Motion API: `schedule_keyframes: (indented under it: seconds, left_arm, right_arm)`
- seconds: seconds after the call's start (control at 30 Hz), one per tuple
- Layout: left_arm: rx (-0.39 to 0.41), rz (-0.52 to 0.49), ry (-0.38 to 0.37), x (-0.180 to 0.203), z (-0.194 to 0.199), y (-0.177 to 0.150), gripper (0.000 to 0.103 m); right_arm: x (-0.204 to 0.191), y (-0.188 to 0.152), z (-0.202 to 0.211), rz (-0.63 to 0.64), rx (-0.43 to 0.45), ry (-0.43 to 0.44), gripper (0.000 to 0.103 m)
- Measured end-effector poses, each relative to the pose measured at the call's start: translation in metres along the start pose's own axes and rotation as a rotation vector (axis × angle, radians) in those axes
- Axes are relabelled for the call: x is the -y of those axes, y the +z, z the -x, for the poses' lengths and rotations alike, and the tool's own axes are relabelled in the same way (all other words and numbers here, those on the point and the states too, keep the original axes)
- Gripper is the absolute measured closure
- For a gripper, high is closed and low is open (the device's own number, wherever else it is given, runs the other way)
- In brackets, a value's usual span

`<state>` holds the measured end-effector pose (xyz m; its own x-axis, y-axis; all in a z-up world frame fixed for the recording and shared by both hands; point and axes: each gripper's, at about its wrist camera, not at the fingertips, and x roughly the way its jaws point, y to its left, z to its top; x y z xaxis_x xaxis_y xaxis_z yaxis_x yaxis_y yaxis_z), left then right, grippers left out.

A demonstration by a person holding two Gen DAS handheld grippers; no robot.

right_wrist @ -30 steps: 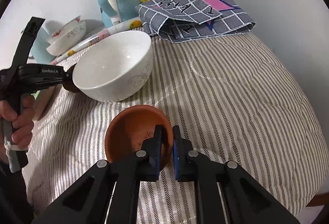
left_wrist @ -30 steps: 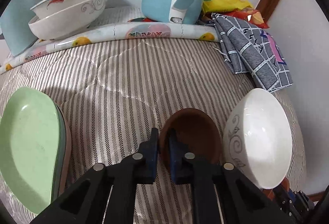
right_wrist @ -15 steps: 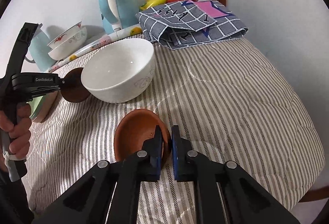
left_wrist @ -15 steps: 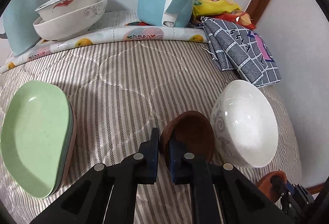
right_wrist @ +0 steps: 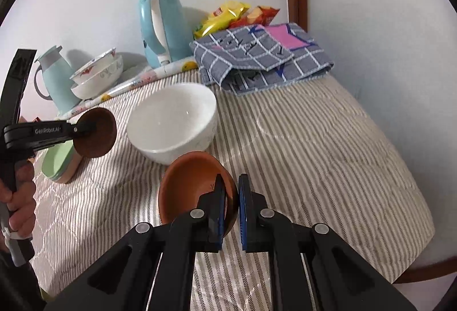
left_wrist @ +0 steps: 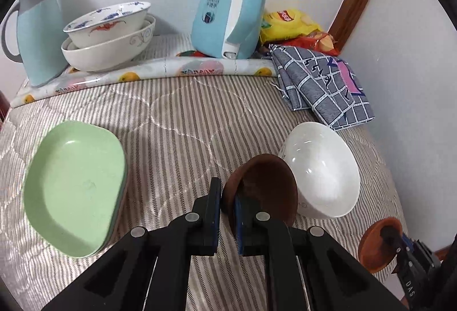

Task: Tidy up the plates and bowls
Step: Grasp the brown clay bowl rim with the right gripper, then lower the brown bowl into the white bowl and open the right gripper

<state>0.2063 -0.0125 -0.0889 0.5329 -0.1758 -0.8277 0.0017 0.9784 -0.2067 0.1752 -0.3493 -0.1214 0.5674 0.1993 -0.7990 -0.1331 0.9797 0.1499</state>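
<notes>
My left gripper (left_wrist: 227,208) is shut on the rim of a dark brown bowl (left_wrist: 265,188) and holds it above the striped bedcover, left of a white bowl (left_wrist: 322,171). My right gripper (right_wrist: 230,208) is shut on the rim of a terracotta bowl (right_wrist: 191,185), lifted just in front of the white bowl (right_wrist: 174,119). The terracotta bowl (left_wrist: 377,245) also shows at the lower right of the left wrist view. A stack of green plates (left_wrist: 74,193) lies at the left. Two nested patterned bowls (left_wrist: 108,33) stand at the back left.
A blue jug (left_wrist: 37,31) and a blue kettle (left_wrist: 231,11) stand along the wall. Snack bags (left_wrist: 291,28) and a folded checked cloth (left_wrist: 322,85) lie at the back right. A rolled fruit-print mat (left_wrist: 160,71) crosses the back. The bed edge (right_wrist: 414,225) drops off at the right.
Both grippers have risen and pulled back with their bowls. The dark brown bowl now hangs higher beside the white bowl, and the terracotta bowl is lifted off the cover.
</notes>
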Motion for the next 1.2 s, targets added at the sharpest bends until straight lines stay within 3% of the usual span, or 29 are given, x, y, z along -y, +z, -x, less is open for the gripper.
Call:
schedule_keyframes:
  seconds: [0.63, 1.2]
  left_arm:
    - [0.072, 0.011, 0.005, -0.032, 0.046, 0.024, 0.094]
    - [0.049, 0.069, 0.028, -0.062, 0.015, 0.047, 0.094]
  right_arm:
    - [-0.047, 0.061, 0.019, 0.044, 0.103, 0.021, 0.094]
    - [-0.058, 0.076, -0.055, 0.048, -0.013, 0.016, 0.094]
